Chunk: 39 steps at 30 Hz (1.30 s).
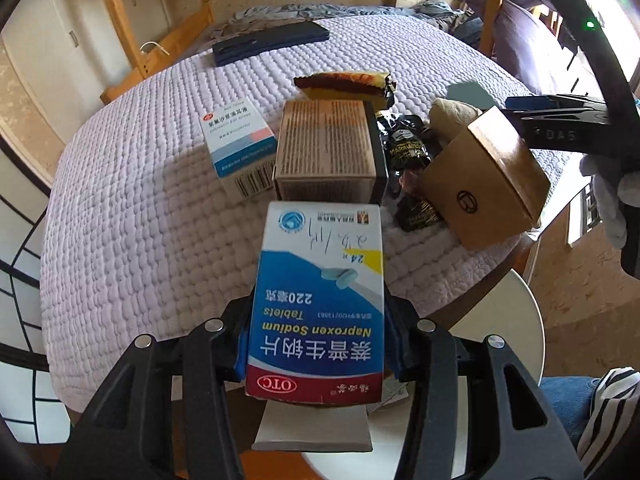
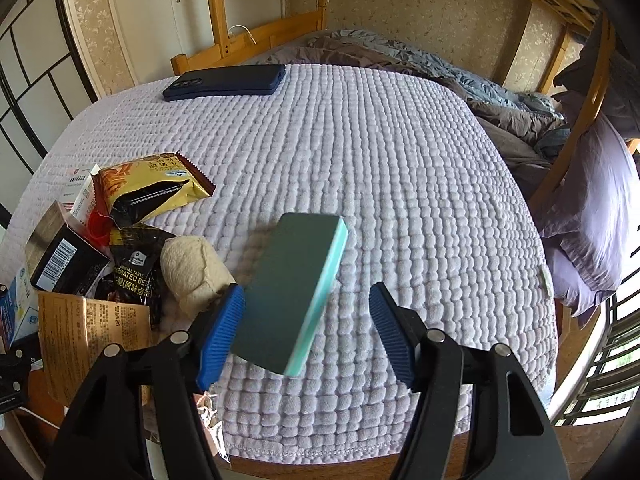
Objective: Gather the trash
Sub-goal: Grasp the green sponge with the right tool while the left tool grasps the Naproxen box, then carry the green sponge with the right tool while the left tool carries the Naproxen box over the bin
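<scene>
Naproxen box (image 1: 316,304) | blue-white-red | clamped in left tool (image 1: 316,354)

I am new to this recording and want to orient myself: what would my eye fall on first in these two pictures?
First, the Naproxen Sodium tablet box, clamped in the left hand-held gripper at the bed's near edge. Next, the dark green box with a mint edge, tilted between the right hand-held gripper's blue pads; it seems to touch only the left pad. Behind lies a heap of boxes and snack wrappers on the lilac blanket.
</scene>
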{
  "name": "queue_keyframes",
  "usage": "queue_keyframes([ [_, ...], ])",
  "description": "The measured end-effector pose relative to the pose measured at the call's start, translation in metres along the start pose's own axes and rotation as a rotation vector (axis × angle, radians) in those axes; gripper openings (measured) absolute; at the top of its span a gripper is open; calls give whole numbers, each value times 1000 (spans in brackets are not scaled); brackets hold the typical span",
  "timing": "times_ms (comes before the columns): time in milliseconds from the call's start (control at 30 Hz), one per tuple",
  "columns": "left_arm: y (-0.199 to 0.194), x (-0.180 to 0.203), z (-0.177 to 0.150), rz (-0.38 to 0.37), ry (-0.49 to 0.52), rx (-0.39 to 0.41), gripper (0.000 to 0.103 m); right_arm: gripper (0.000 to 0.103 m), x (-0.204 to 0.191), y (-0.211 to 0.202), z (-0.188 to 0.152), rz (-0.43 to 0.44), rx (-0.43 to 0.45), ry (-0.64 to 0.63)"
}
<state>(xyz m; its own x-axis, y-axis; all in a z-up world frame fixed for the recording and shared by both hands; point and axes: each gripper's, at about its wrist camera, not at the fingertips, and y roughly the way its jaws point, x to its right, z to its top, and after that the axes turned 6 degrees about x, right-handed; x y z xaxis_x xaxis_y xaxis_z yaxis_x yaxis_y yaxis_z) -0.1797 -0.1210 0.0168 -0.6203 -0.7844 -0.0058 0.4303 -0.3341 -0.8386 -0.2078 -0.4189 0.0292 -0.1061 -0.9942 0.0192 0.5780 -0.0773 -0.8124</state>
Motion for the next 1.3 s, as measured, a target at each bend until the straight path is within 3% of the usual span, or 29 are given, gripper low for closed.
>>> queue_keyframes([
  [67, -1, -3, -3, 6, -31, -1, 57, 64, 4, -5, 0, -10, 4, 0],
  [167, -4, -8, -5, 13, -79, 5, 57, 64, 9, -7, 3, 0, 11, 27],
  [267, -8, -9, -3, 24, -106, 15, 57, 59, 9, -4, 4, -43, 6, 54],
  [433, -7, -9, 2, 41, -126, 20, 57, 57, 7, 11, 1, 8, -30, 152],
  [500, -6, -10, 2, 48, -133, 17, 57, 55, 2, 15, 1, -8, -29, 137],
  [567, -4, -11, 1, 54, -138, 13, 55, 46, -2, 20, 2, -23, -30, 121],
  [600, -4, -11, 2, 52, -139, 11, 49, 46, -3, 21, 2, -21, -27, 122],
  [1300, -6, -15, 0, 65, -148, 4, 49, 45, -12, -8, -20, 29, 2, -4],
])
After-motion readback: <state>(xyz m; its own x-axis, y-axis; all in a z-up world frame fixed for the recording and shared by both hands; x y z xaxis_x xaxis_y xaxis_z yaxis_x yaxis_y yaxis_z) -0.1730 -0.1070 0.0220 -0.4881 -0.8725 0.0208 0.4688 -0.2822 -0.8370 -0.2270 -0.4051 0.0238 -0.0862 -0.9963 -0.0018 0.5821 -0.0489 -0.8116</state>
